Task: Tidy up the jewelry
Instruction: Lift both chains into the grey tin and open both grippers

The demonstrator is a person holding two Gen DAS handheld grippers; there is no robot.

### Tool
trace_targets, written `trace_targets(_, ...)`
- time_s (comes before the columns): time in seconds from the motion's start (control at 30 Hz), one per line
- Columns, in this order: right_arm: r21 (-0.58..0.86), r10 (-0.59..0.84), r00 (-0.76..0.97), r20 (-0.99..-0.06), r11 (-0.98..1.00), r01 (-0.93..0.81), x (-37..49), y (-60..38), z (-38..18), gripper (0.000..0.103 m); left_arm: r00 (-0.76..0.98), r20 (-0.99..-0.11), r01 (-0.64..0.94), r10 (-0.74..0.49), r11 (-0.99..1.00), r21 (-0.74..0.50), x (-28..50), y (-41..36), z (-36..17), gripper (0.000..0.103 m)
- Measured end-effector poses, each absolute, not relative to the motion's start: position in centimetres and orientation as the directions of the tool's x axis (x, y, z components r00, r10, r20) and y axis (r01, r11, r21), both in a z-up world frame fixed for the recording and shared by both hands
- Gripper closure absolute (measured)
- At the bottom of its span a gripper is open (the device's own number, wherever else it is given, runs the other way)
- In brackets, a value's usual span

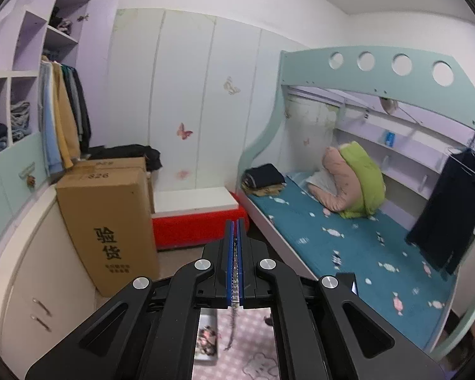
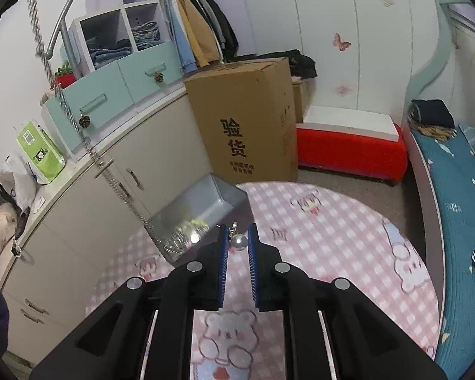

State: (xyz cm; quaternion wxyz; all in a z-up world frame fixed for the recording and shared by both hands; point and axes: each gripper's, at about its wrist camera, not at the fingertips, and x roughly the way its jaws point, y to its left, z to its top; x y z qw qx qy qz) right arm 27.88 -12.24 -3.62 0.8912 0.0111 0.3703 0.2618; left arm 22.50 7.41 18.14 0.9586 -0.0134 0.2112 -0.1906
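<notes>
My left gripper (image 1: 236,221) is shut on a silver chain (image 1: 236,272), held high; the chain's loose end dangles below over the pink checked table (image 1: 256,326). In the right wrist view the same chain (image 2: 63,101) hangs from the top left down towards a clear plastic jewelry box (image 2: 193,212) on the table. My right gripper (image 2: 238,226) is shut on a silver bead pendant (image 2: 239,242) with a small clasp, just right of the box. The box with jewelry in it also shows in the left wrist view (image 1: 207,338).
A round table with a pink checked cloth (image 2: 316,237) is below. A cardboard carton (image 2: 247,117) and a red bench (image 2: 351,148) stand beyond it. Cream cabinets (image 2: 88,196) run along the left. A bunk bed with a blue sheet (image 1: 348,247) is at the right.
</notes>
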Motion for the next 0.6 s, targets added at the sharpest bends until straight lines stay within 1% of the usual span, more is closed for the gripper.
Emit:
trace_targets(0.13, 0.244, 0.505, 0.572, -0.647, 0.847, -0.472, 29.3, -10.6, -2.8, 0.091, 0.854, -0.392, 0.328, -0.341, 0.939, -0.101, 23.5, 8.1, 18.8, 0.101)
trace_targets(0.23, 0.257, 0.517, 0.556, -0.651, 0.839, -0.48, 30.2, -9.2, -2.8, 0.091, 0.836, -0.434, 0.321, -0.334, 0.941, -0.106, 25.1, 8.5, 17.5, 0.101)
trace_targets(0.43, 0.273, 0.528, 0.516, -0.674, 0.828, -0.49, 31.2, -6.5, -3.9, 0.091, 0.744, -0.591, 0.293, -0.312, 0.947, -0.131, 29.2, 8.9, 10.1, 0.101)
trace_targets(0.6, 0.282, 0.516, 0.474, -0.713, 0.831, -0.48, 32.2, -4.5, -6.1, 0.091, 0.66, -0.691, 0.261, -0.294, 0.953, -0.156, 31.2, 9.1, 3.5, 0.101)
